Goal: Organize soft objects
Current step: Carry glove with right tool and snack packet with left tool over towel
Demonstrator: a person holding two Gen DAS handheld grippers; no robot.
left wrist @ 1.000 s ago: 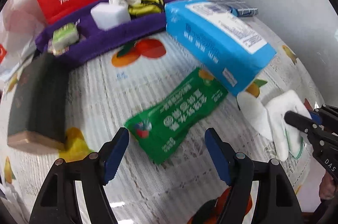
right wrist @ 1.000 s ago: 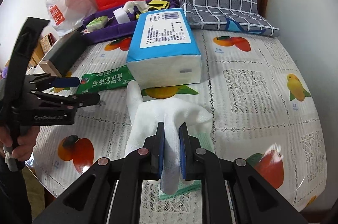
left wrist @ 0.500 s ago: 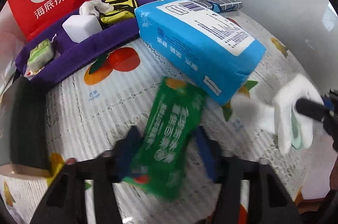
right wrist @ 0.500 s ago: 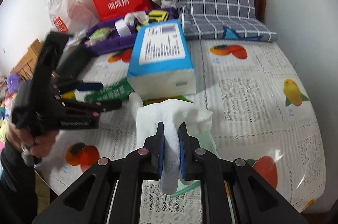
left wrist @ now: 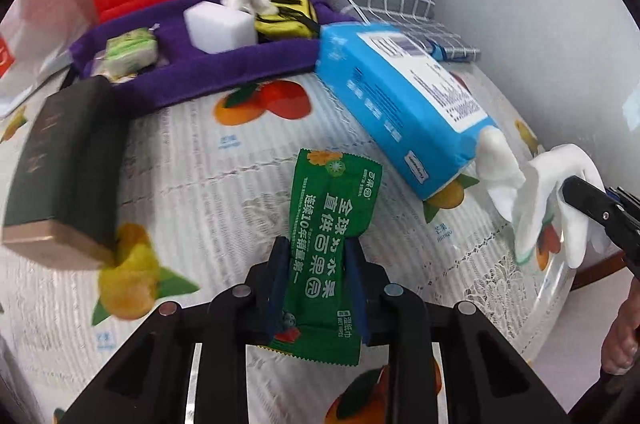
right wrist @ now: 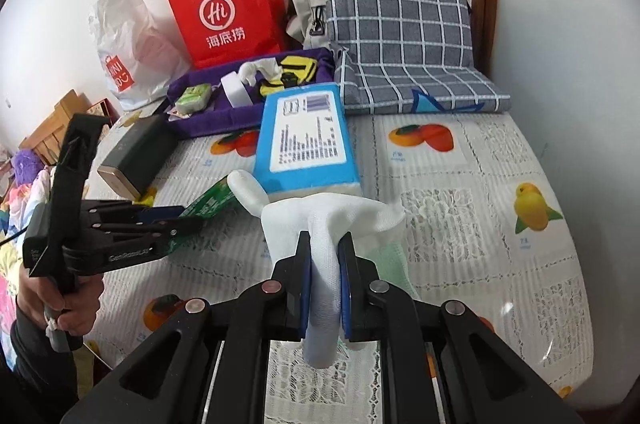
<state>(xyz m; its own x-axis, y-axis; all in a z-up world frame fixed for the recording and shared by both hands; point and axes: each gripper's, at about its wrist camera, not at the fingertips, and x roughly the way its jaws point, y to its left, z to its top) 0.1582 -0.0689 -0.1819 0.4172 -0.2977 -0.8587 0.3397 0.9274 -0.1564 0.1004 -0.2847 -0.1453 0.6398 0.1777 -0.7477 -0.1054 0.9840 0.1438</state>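
The green wet-wipes packet (left wrist: 326, 256) sits lengthwise between the blue pads of the left gripper (left wrist: 318, 288), whose jaws are closing in on its sides near the table's front edge. Toward the right edge, the right gripper (right wrist: 324, 288) pinches a white glove (right wrist: 332, 220), its fingers drooping over the fruit-print tablecloth (right wrist: 460, 191). The blue tissue pack (left wrist: 400, 95) lies at the middle of the table, just beyond both. At the back edge, the purple tray (left wrist: 224, 71) holds a white sponge (left wrist: 220, 25) and a yellow pouch (left wrist: 286, 11). A dark box (left wrist: 64, 167) lies by the left edge.
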